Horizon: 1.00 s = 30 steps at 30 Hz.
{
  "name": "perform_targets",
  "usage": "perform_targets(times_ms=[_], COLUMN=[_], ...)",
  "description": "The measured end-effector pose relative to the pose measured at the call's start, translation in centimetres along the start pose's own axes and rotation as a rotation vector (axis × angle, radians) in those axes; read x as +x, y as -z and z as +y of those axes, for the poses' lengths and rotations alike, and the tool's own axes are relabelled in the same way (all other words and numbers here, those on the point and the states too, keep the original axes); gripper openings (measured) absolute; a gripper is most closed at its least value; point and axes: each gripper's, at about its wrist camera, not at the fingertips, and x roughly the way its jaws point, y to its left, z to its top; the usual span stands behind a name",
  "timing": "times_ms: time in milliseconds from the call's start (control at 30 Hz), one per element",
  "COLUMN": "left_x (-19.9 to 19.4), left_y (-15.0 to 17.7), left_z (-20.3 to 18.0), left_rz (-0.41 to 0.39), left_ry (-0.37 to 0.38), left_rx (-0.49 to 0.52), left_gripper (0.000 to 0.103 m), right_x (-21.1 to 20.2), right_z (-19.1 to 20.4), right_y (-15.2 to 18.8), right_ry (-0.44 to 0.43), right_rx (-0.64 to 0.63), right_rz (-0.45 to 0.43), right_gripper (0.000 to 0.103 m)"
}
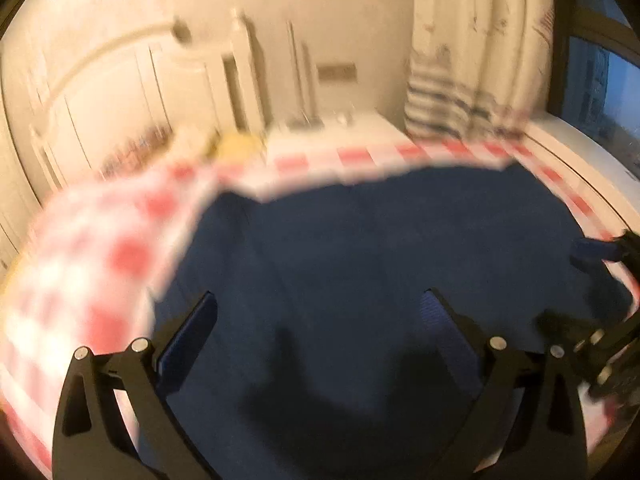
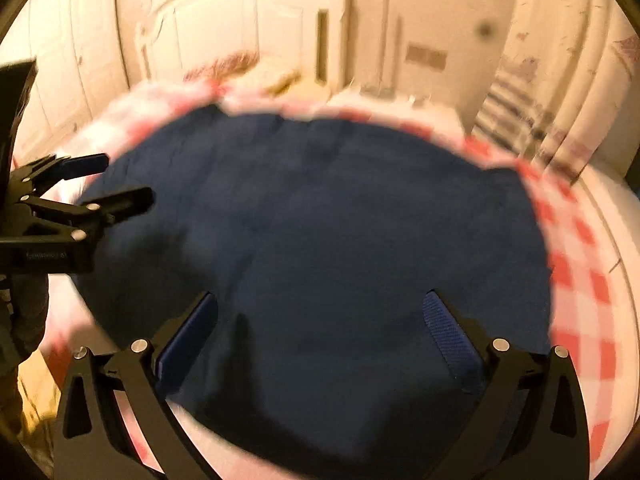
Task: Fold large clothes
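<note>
Garment [image 1: 380, 260], dark blue, lies spread on the checked bed [image 1: 100, 248] (blurred) beneath both tools: left tool [image 1: 320, 312] and right tool [image 2: 320, 312] gape wide, holding nothing.

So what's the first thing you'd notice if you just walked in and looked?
The big dark blue cloth, spread flat across the middle of the bed. Next, the red-and-white checked sheet peeking out around its edges. Then the two black claws over the cloth, both open: the left claw and the right claw.
</note>
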Motion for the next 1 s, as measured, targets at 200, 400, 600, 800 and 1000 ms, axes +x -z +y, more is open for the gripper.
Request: perform_targets(times_ms=[200,400,600,800,1000], left_x=[9.2,18.1,19.2,19.2,19.3], left_y=[-7.0,-7.1,-5.9,-5.6,-5.8], left_z=[2.9,4.7,5.5,5.3,5.5], left_rz=[0.106,0.254,0.238,0.242,0.246], left_ry=[-0.107,-0.141,-0.104,-0.092,-0.081], left_rx=[-0.046,-0.084,-0.143,-0.154,-0.162], left_gripper=[0.101,0.101,0.101,0.101,0.101], right_x=[4.0,14.0,16.4,14.7,14.9], right_z=[-3.7,-3.3,-4.8,-6.3,-14.9], right_y=[-8.0,-12.3,-11.0,-12.3,-10.1], right_ry=[0.035,0.093,0.057,0.050,0.059], right_rx=[0.081,0.041,0.138,0.103,0.316], right_rz=[-0.011,0.141,0.169,0.188,0.174], right_gripper=[0.084,0.080,0.083,0.089,0.091])
